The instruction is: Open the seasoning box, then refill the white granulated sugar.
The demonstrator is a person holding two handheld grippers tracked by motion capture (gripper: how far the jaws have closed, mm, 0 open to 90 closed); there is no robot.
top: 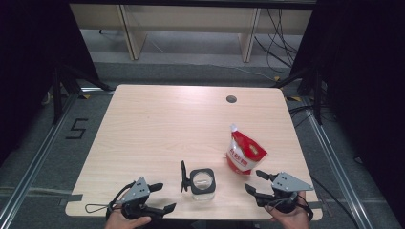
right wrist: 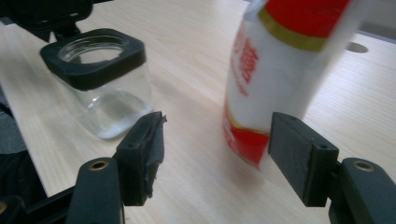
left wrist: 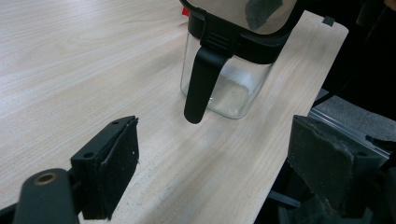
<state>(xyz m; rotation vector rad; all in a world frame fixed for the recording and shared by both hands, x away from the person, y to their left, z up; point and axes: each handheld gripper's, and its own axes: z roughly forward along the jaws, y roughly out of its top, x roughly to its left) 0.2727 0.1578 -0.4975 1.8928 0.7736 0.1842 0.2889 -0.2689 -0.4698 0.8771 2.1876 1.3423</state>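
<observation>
R gripper (top: 258, 182) at the near right table edge: jaws wide, nothing held, pads clear of the red-and-white pouch (top: 244, 153), which stands upright just beyond them, right of centre on the table (top: 157, 124). Right gripper view puts the pouch (right wrist: 275, 79) ahead, mostly toward the right jaw, not touched. L gripper (top: 162, 198) at the near left edge: jaws also wide, empty, resting near the edge. Glass jar (top: 202, 183) w/ black square rim sits between the two grippers, near the front edge, lid hinged open to its left. Left gripper view shows the jar (left wrist: 224, 88) close, black lid flap hanging down its side; right gripper view shows its open mouth (right wrist: 95, 51), inside clear. Cable hole (top: 231, 99) at the far side.
</observation>
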